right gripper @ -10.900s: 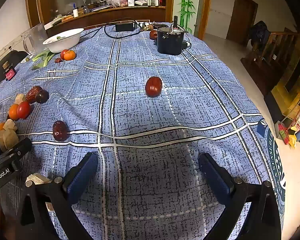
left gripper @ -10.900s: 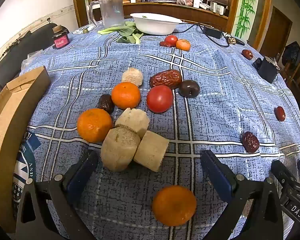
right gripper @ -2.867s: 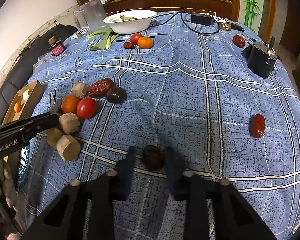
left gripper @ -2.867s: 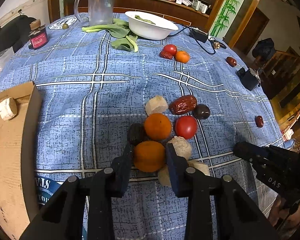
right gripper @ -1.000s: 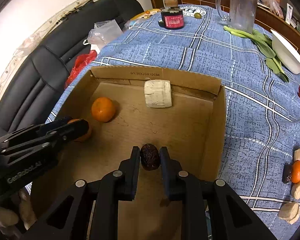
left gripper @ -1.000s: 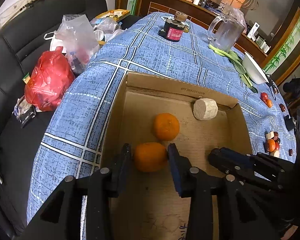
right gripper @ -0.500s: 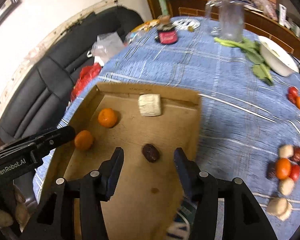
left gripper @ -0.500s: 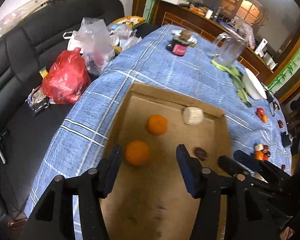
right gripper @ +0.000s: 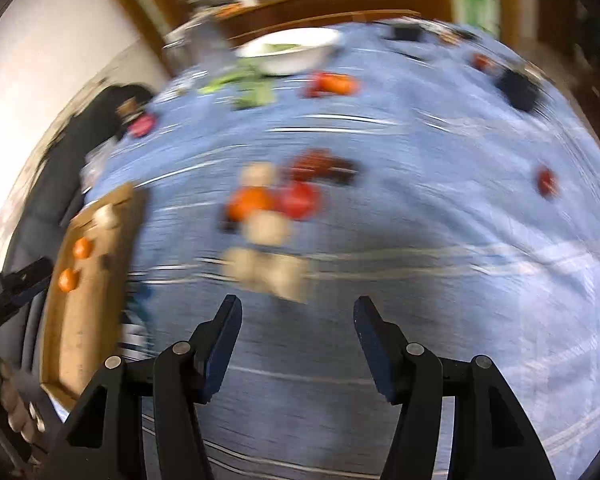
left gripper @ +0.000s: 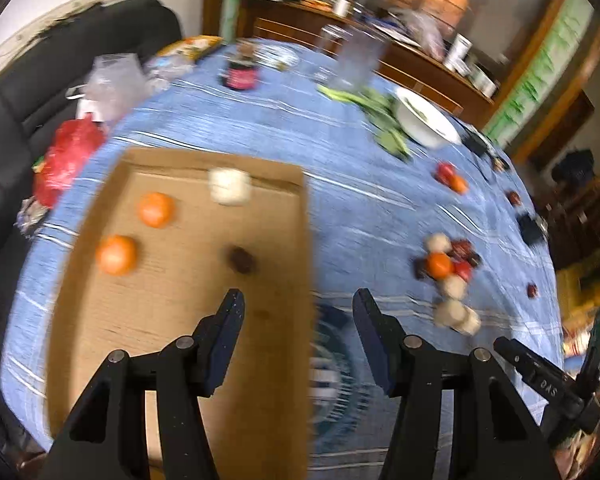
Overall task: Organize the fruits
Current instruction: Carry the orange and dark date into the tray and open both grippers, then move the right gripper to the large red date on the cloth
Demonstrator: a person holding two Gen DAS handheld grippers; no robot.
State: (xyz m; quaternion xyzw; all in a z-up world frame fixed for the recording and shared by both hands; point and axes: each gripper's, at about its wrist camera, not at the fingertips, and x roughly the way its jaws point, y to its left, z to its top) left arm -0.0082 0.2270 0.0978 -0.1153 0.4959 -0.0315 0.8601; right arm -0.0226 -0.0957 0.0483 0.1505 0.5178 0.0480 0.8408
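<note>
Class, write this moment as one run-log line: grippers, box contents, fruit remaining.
left gripper: open, empty | right gripper: open, empty | cardboard box: two oranges, dark date, pale chunk | fruit cluster: on tablecloth

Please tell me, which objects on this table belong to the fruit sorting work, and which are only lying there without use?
For the job: cardboard box; two oranges and a dark date inside it; the fruit cluster on the cloth; both empty, open grippers, left and right.

Lying about: white bowl, greens, glass jug, jar, red bag.
</note>
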